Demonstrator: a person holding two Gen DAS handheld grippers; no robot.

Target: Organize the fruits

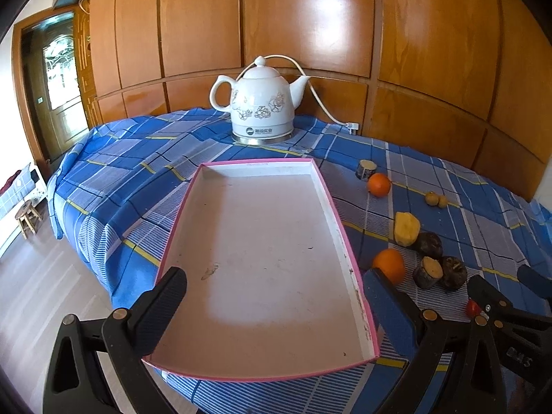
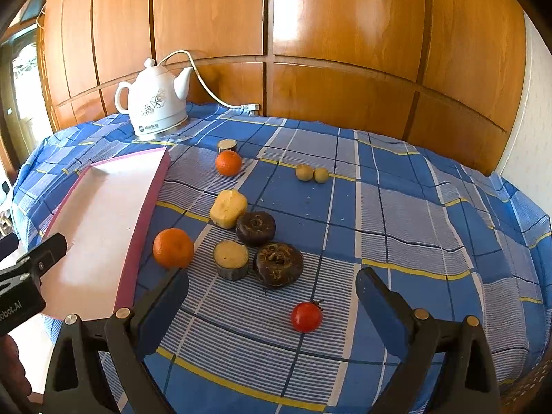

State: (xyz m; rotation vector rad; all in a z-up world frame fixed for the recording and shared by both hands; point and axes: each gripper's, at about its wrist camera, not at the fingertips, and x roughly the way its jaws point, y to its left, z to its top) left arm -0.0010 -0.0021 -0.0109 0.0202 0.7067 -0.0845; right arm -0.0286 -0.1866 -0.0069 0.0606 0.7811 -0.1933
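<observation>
Right wrist: both grippers (image 2: 272, 296) (image 1: 276, 296) gape; tomato (image 2: 306, 316) apparently clear of tray (image 2: 138, 241) edge.

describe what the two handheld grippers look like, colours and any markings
Both are black plastic clamp-style tools with triangular cut-outs and round brass-coloured pivot pins. The left gripper has two broad flat fingers with textured pads, one reading black, the other blue. The right gripper matches. Seen from the right wrist view, the left gripper's body carries white lettering ending "obot.AI".
</observation>
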